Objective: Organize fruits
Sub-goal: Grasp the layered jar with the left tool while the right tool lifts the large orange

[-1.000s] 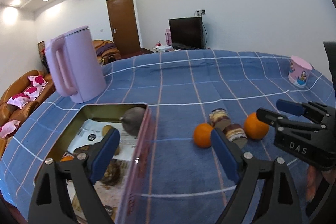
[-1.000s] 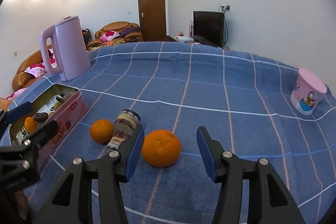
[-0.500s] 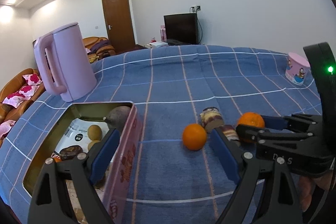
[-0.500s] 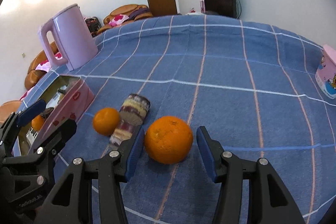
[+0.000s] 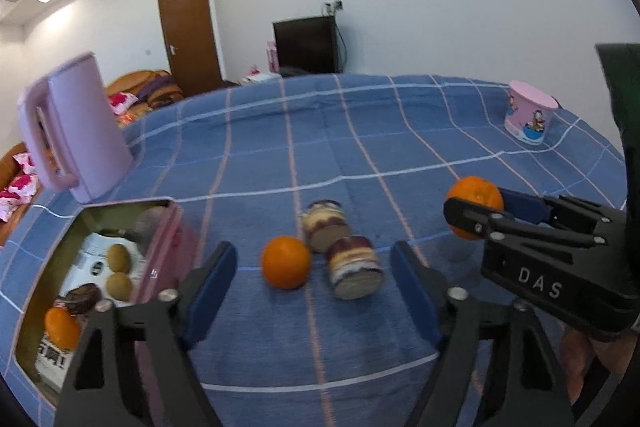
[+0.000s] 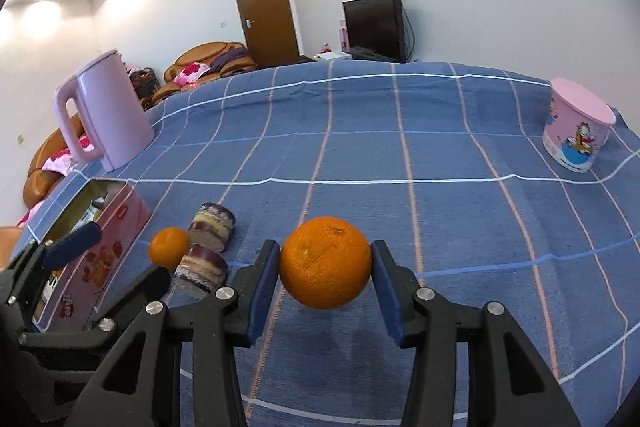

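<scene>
Above blue cloth [image 6: 440, 219], right hand-held gripper [image 6: 325, 267] clamping orange [image 6: 325, 262], apparently lifted, left hand-held gripper [image 5: 312, 287] wide

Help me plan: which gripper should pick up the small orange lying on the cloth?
Left gripper: open, empty, small orange directly ahead. Right gripper is shut on the big orange.

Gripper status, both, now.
Left gripper: open, holding nothing.
Right gripper: shut on orange, lifted off the tablecloth.
</scene>
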{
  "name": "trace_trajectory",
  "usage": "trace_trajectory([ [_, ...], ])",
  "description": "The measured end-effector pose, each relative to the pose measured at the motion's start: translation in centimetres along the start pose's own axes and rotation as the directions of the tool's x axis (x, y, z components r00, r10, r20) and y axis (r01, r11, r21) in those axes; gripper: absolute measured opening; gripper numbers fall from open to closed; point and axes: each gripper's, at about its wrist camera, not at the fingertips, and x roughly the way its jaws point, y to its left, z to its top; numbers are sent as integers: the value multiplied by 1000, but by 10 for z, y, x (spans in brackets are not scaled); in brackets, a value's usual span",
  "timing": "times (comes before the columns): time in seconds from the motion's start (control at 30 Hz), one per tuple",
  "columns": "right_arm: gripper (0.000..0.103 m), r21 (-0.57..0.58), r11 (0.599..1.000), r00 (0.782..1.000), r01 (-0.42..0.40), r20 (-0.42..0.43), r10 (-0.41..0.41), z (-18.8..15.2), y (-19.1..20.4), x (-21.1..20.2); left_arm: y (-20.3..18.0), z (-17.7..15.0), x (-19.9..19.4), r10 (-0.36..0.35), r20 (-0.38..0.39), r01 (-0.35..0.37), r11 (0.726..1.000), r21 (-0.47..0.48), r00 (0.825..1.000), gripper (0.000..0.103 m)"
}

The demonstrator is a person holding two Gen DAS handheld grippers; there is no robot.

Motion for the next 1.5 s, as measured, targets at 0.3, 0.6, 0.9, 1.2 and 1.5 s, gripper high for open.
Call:
trace_trajectory([
  [0.3, 48, 66, 998, 1000, -5, 19, 4, 0, -13, -4, -14, 3, 24, -74, -100, 73, 997, -12, 992, 62],
  [0.6, 48, 57, 998, 1000, -10, -11, 10, -1, -12, -1, -25, 4, 31, -63, -131, 67, 998, 21, 989, 47],
  [0.9, 48, 55, 998, 1000, -4, 14, 4, -1, -13, -6, -20, 3, 29, -81, -122, 83, 997, 4, 989, 34],
  [1.2, 48, 54, 998, 998, -22, 58, 19, -1, -14, -14, -16, 4, 19, -80, -71, 79, 997, -11, 994, 34],
  [1.5, 48, 32, 999, 994, -31, 102, 28, -2, -12, -22, -13, 4, 9, -59, -16, 59, 998, -19, 998, 34],
])
